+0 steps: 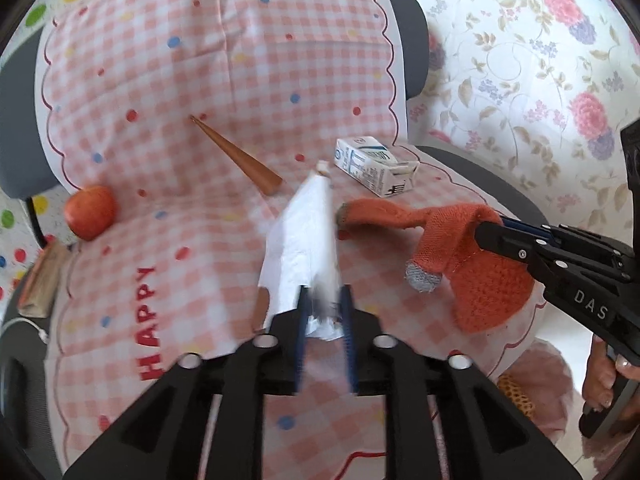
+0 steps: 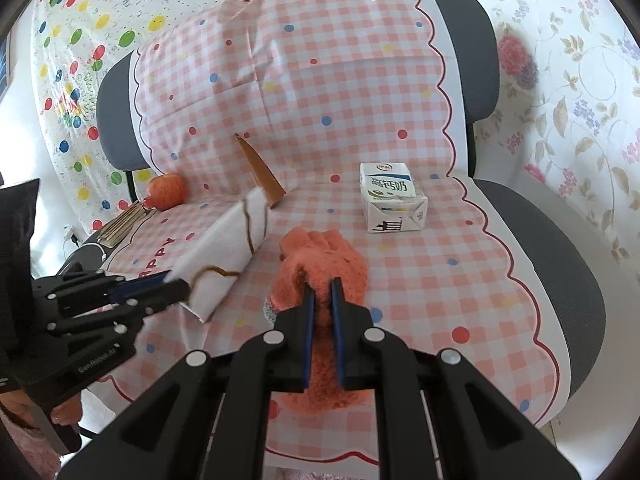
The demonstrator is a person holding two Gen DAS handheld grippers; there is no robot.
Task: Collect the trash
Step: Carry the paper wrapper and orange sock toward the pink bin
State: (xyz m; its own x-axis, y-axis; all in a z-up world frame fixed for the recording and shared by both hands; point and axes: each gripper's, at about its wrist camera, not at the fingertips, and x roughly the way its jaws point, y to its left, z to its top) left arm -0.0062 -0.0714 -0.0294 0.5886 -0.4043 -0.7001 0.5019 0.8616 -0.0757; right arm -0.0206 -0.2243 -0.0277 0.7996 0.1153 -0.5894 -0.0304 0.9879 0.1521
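Two claws are loaded: my left claw (image 1: 325,312) pinches a white paper wrapper (image 1: 298,248) at mid-frame, my right claw (image 2: 321,300) grips an orange knitted glove (image 2: 324,258). A milk carton (image 2: 390,198) lies on the seat, centre right. Risks: the thin wrapper may tear or slip; the glove may not be trash.

This looks like a home room, judging by the grey padded office chair (image 2: 532,240) draped in a pink-and-white checked plastic party cloth printed HAPPY (image 2: 320,80), with a rose-patterned floral sheet (image 1: 540,60) and a balloon-dotted white sheet (image 2: 80,40) hanging behind it.
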